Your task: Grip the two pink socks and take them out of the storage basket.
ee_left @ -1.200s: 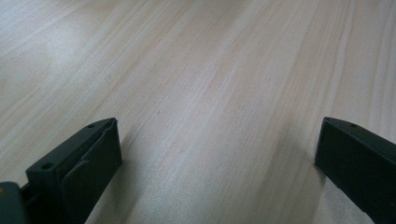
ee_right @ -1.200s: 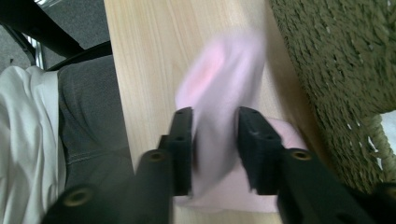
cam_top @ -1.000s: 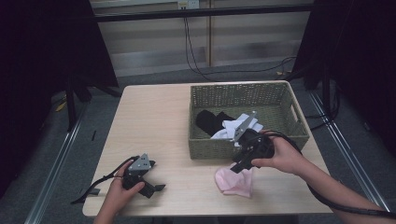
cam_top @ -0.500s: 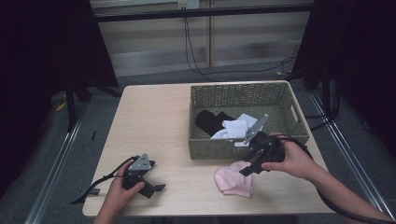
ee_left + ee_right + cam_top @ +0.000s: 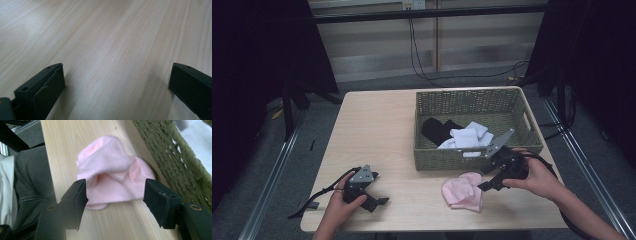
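Right beside the pink sock (image 5: 113, 173) stands the wicker basket (image 5: 472, 159) holding white socks (image 5: 467, 136) and a black sock (image 5: 434, 127) — sock lies on the surface (image 5: 377, 130), just ahead of the right tongs (image 5: 487, 186), jaws apart; left tongs (image 5: 379, 201) apart — well away.

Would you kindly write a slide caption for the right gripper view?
Open right gripper poised over a crumpled pink sock on the wooden table, beside the woven basket.

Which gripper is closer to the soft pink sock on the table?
Right. The right gripper is beside the soft pink sock, open; the left gripper rests far across the wooden table.
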